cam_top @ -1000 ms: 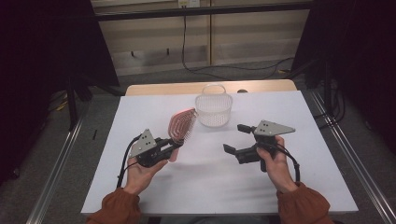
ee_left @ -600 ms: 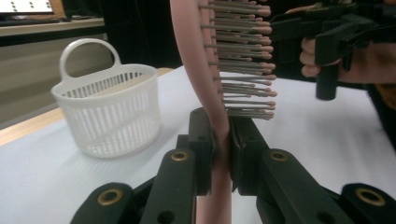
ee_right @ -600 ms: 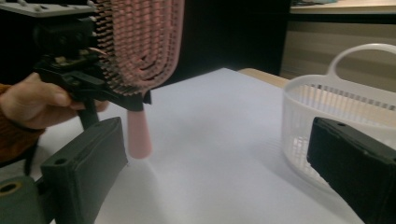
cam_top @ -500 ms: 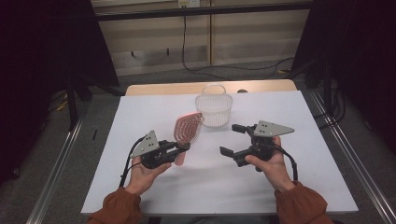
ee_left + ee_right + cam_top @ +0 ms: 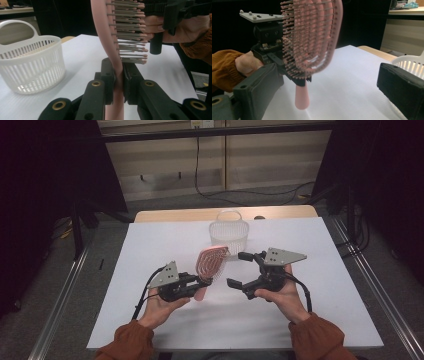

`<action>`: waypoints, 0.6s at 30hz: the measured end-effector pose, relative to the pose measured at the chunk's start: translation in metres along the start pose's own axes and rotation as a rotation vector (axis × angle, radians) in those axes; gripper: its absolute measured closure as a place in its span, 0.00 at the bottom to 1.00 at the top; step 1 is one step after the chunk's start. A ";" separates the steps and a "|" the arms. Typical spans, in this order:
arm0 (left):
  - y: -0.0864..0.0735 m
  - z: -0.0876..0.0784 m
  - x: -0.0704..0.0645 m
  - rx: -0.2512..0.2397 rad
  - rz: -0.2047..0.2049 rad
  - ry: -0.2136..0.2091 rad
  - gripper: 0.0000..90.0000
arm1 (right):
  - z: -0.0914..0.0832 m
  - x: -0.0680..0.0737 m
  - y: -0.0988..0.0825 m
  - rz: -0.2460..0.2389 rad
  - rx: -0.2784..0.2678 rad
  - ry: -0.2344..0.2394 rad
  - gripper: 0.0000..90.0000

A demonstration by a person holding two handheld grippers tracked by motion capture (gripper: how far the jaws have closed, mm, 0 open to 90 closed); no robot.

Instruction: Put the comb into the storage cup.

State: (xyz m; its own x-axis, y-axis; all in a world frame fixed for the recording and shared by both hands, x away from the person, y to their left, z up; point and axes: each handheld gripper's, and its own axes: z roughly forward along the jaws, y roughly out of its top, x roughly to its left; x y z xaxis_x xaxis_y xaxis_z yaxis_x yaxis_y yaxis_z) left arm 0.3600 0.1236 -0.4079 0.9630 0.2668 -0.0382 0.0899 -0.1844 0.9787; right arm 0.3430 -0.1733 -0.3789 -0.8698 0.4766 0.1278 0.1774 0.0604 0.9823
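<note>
With the left gripper (image 5: 199,282) clamped on the neck of the pink hairbrush (image 5: 210,262) and the right gripper (image 5: 239,269) gaping beside it, a careless handover could drop the brush short of the basket (image 5: 229,236).

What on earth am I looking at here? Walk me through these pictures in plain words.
A person sits at a white table and holds a hand-operated gripper, a clamp with two black jaws, in each hand. The high view looks down from above. The other two pictures come from small cameras riding on each gripper, looking along its jaws. The left gripper is shut on the neck of a pink hairbrush, holding it up off the table with its bristles turned toward the right gripper, whose jaws stand open and hold nothing. A white slatted basket with a handle stands farther back on the table.
</note>
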 end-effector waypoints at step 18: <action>0.009 0.032 -0.006 0.023 0.027 -0.059 0.90 | 0.002 -0.007 0.031 -0.011 -0.055 0.038 0.02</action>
State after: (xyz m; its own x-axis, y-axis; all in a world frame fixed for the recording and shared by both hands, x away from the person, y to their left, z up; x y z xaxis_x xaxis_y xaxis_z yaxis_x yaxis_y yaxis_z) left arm 0.3634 0.0897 -0.4054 0.9784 0.2052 -0.0248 0.0692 -0.2122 0.9748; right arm 0.3552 -0.1732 -0.3490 -0.8884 0.4428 0.1213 0.1432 0.0164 0.9896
